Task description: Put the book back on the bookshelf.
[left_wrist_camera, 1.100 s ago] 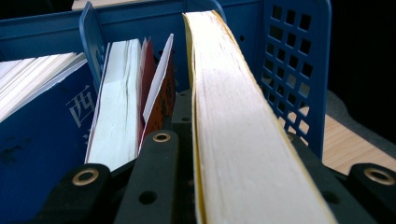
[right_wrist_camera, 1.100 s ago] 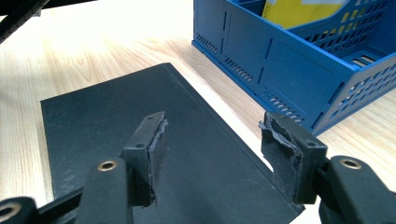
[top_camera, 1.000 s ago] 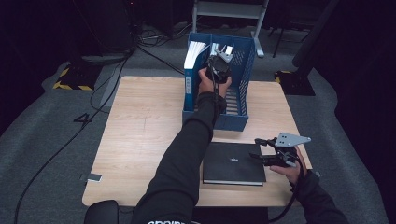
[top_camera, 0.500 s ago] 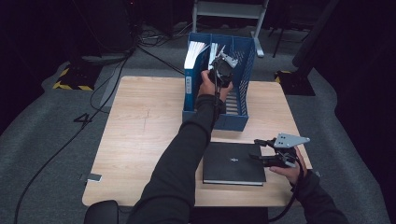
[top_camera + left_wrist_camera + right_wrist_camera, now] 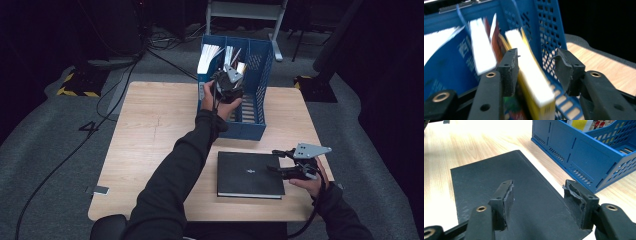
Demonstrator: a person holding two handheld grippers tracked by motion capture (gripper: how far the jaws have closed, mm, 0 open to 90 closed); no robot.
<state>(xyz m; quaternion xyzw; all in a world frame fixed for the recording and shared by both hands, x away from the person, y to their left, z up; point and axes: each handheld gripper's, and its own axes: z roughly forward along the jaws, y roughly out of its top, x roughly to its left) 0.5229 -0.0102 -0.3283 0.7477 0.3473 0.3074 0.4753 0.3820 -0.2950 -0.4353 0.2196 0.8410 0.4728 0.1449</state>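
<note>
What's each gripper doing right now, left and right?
Left gripper: open, jaws just been opening, yellow book between them in the blue file rack.
Right gripper: open, empty, above the black book.

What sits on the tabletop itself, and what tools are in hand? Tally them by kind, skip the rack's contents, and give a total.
Blue file rack: 1
Black book, lying flat: 1
Grippers: 2. The left gripper has jaws that have just been opening, with a yellow book between them. The right gripper is open over the black book.
Total: 4
</note>
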